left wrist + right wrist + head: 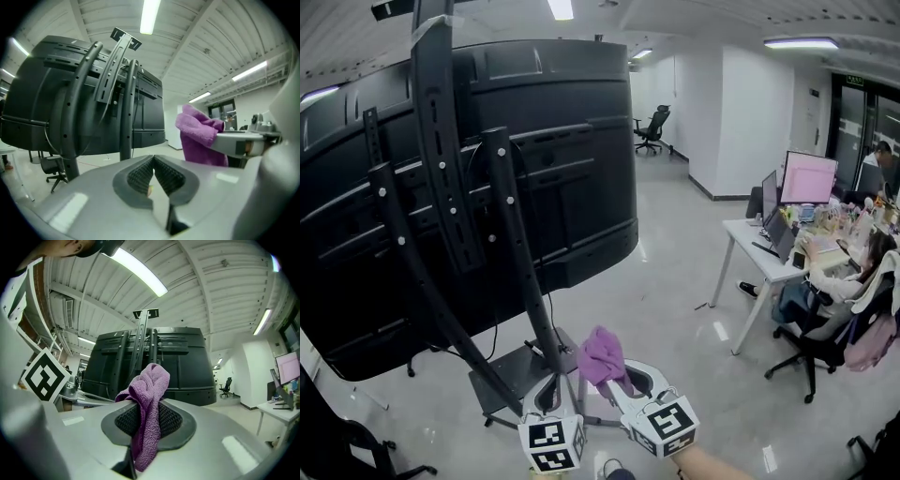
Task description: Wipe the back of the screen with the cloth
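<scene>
The big black screen [572, 169] stands on a wheeled stand with its ribbed back and black mounting rails [441, 159] turned toward me. A purple cloth [602, 357] is bunched between the jaws of my right gripper [614, 375], low in the head view and short of the screen. In the right gripper view the cloth [147, 404] hangs down between the ribbed pads, with the screen back [183, 366] beyond. My left gripper [551, 398] sits just left of the right one, its pads [140, 176] pressed together on nothing. The cloth [199, 138] shows at its right.
The stand's base and legs [525, 370] are on the grey floor right in front of the grippers. A desk [769, 258] with monitors and seated people is at the right. An office chair [653, 129] stands far back in the corridor.
</scene>
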`<move>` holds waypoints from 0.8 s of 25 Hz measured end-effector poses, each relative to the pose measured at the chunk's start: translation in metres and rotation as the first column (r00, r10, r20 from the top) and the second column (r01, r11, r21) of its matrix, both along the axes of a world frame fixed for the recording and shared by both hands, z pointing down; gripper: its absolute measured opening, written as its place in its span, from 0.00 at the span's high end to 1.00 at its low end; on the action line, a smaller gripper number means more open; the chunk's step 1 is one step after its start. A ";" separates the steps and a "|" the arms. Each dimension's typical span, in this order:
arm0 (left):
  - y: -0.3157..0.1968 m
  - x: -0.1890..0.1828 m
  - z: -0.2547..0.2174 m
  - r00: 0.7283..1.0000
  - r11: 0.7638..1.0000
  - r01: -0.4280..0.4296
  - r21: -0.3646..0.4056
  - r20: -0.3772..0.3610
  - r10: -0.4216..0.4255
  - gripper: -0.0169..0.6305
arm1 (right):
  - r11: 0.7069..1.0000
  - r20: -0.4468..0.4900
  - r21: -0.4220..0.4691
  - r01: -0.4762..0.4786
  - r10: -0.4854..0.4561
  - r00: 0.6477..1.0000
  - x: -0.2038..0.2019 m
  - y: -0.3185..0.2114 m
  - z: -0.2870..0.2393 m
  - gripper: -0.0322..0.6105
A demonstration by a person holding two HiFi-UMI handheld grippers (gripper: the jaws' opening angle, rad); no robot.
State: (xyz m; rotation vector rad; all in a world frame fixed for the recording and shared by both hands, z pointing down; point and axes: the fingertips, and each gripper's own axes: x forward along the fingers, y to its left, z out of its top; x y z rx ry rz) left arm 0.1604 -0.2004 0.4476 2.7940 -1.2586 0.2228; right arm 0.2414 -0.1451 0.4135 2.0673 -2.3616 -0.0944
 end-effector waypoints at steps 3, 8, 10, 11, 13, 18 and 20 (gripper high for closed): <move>-0.020 0.035 0.003 1.000 1.000 -0.001 0.004 0.002 0.001 0.96 | 1.000 0.020 0.004 -0.014 0.014 1.000 0.037 -0.015 0.003 0.85; -0.070 0.096 0.000 1.000 1.000 0.009 0.002 -0.026 -0.009 0.96 | 1.000 -0.009 0.014 -0.002 0.002 1.000 0.091 -0.069 -0.005 0.85; -0.092 0.119 -0.007 0.999 1.000 0.014 0.009 -0.033 -0.014 0.96 | 1.000 -0.022 0.017 0.024 -0.024 0.999 0.108 -0.100 -0.014 0.85; -0.105 0.129 -0.011 0.999 1.000 0.020 0.016 -0.035 -0.019 0.96 | 0.999 -0.030 0.018 0.041 -0.041 0.999 0.115 -0.117 -0.019 0.85; -0.131 0.147 -0.021 0.999 0.999 0.037 0.034 -0.039 -0.035 0.96 | 0.997 -0.050 0.025 0.080 -0.078 0.996 0.126 -0.157 -0.032 0.85; -0.196 0.166 -0.033 0.993 0.992 0.114 0.061 -0.043 -0.111 0.96 | 0.982 -0.114 0.044 0.184 -0.178 0.977 0.136 -0.256 -0.056 0.85; -0.211 0.164 -0.032 0.986 0.985 0.162 0.051 -0.036 -0.161 0.96 | 0.971 -0.127 0.052 0.233 -0.225 0.966 0.129 -0.283 -0.061 0.85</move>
